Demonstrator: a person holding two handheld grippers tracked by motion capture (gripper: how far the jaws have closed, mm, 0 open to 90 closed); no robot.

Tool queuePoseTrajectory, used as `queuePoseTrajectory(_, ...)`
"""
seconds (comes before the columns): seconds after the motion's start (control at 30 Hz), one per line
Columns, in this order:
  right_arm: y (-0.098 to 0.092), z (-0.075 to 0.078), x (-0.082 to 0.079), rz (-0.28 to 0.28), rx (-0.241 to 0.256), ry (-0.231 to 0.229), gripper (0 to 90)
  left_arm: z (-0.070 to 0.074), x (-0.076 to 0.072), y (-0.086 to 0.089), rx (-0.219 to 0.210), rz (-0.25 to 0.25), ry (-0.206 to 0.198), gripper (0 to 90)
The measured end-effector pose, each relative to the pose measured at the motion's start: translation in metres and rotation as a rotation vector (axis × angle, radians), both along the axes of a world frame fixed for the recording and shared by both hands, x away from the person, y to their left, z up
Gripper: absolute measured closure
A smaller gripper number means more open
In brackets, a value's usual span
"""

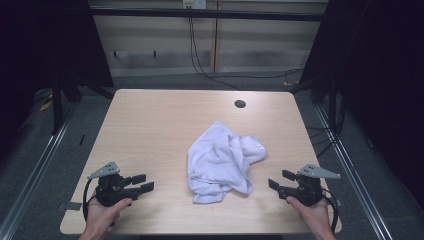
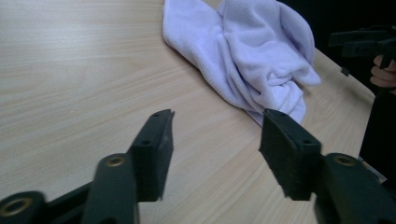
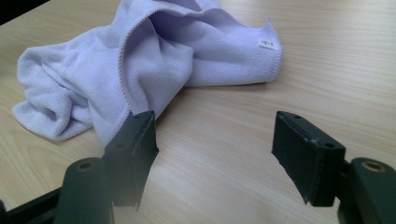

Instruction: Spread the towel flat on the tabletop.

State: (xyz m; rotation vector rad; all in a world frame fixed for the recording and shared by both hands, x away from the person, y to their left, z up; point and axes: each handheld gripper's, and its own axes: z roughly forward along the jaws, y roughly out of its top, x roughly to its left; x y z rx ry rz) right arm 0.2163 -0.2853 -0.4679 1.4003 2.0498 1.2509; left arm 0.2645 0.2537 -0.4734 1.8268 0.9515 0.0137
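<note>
Item: one white towel (image 1: 222, 161), microfibre by the look of it, lying crumpled in a loose heap a little right of centre on the table (image 1: 150, 130), nearer the front edge than the back — a small label shows at one hemmed corner in the right gripper view. We count nothing done on it so far: no corner is lifted and no fold is laid. Left gripper (image 1: 141, 182): near the front-left corner, jaws spread, holding nothing, well apart from the cloth and pointing toward it. Right gripper (image 1: 276, 180): near the front-right edge, jaws likewise spread and empty, near the towel's right side but not touching. All the work is still ahead of us — reach in, take hold of edges, spread or fold. Surface: pale wood-grain laminate with a dark round cable hole (image 1: 240, 104) near the back edge. Room: dim, dark curtains at both sides, grey floor, cables hanging down a light back wall; what lies at the far left of the floor we cannot make out.
</note>
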Motion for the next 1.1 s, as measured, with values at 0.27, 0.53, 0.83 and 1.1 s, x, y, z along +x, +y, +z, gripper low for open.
queuePoseTrajectory(0.27, 0.013, 0.004, 0.032, 0.106, 0.004, 0.026, 34.8, 0.002, 0.003, -0.003, 0.013, 0.019, 0.011, 45.7)
queuePoseTrajectory(0.53, 0.051, 0.008, 0.061, 0.206, -0.03, 0.027, 31.5, 0.009, 0.006, -0.009, -0.025, 0.016, -0.081, 57.8)
queuePoseTrajectory(0.83, 0.095, -0.003, 0.102, 0.287, -0.09, 0.062, 25.0, 0.016, 0.022, -0.051, -0.009, -0.122, -0.074, 54.7)
queuePoseTrajectory(1.1, 0.113, -0.026, 0.105, 0.348, -0.083, 0.144, 62.0, 0.009, 0.031, -0.068, 0.076, -0.145, -0.068, 37.9)
